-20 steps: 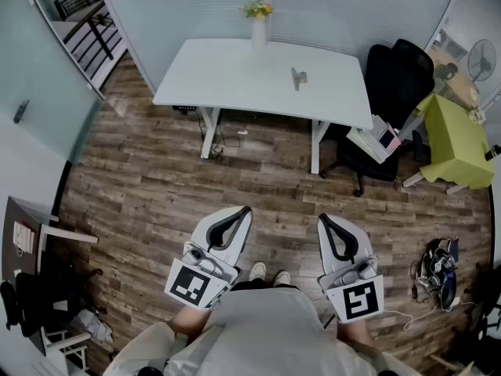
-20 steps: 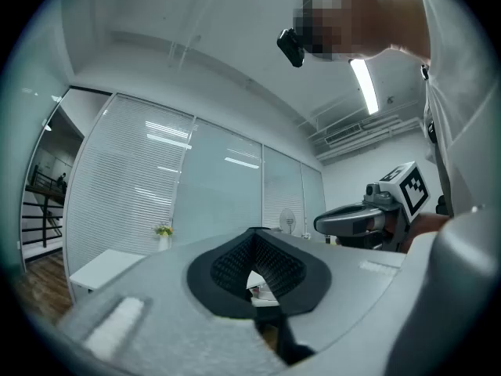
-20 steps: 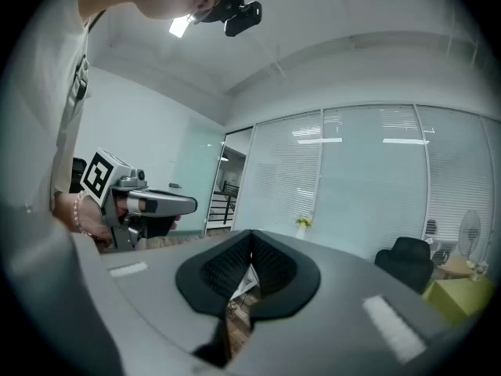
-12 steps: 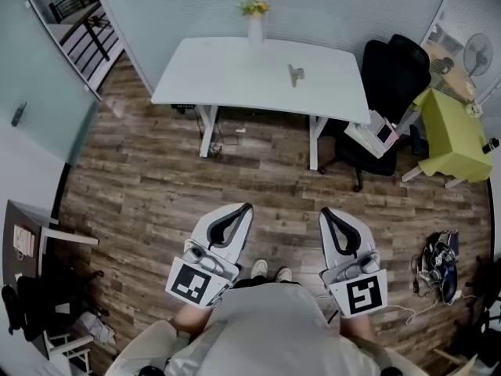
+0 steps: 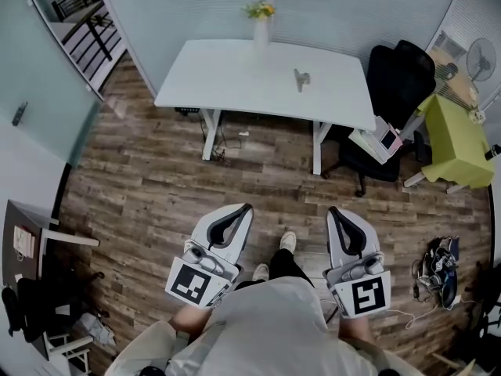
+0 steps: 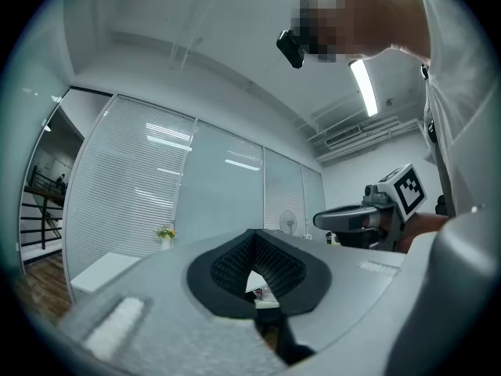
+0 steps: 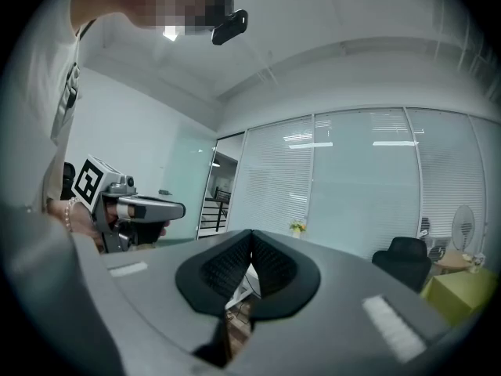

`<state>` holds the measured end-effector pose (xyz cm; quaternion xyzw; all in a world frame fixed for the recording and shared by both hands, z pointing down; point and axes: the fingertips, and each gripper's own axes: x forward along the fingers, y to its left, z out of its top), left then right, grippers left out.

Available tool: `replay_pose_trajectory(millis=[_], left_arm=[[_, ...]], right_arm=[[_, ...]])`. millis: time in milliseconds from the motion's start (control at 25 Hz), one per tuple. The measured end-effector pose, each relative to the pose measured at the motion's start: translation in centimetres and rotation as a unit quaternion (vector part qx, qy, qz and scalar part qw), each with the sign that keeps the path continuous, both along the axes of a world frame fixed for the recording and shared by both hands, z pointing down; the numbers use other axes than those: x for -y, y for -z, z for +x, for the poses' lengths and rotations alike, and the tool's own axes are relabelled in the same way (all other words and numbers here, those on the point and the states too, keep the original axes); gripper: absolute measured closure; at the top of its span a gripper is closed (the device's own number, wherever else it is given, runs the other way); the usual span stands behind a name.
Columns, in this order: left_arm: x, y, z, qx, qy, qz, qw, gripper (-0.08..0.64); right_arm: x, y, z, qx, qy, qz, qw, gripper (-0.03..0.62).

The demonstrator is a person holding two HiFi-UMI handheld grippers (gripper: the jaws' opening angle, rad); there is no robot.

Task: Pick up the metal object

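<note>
A small metal object (image 5: 300, 78) lies on the white table (image 5: 235, 77) far ahead of me, right of the table's middle. My left gripper (image 5: 245, 208) and right gripper (image 5: 334, 210) are held low in front of the person's body, over the wooden floor, well short of the table. Both stand shut with their tips together and nothing between them. In the left gripper view the left gripper (image 6: 252, 233) points up towards the glass wall. The right gripper (image 7: 252, 233) does the same in the right gripper view.
A vase with flowers (image 5: 261, 22) stands at the table's far edge. A black office chair (image 5: 391, 108) and a green side table (image 5: 458, 139) are at the right. Bags (image 5: 438, 269) lie on the floor at the right. A dark cabinet (image 5: 27, 249) stands at the left.
The person has stepped forward with one foot. The right gripper has shifted slightly right. Both grippers stay shut.
</note>
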<state>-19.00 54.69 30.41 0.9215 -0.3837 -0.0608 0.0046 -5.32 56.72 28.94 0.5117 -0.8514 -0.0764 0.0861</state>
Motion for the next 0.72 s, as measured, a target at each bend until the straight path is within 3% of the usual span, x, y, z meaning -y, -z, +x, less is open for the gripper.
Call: replay_pose_trajectory(millis=[440,720], left_arm=[[5.8,-0.3,2.6,0.001,0.001,0.004,1.0000,0.558],[11.6,-0.7,6.3,0.008,-0.001,-0.002,1.0000,0.558]], right_arm=[[5.8,-0.7,2.4,0.007,0.003,0.000,1.000,0.588],[11.7,-1.2,5.8,0.010,0.007,-0.005,1.000,0.588]])
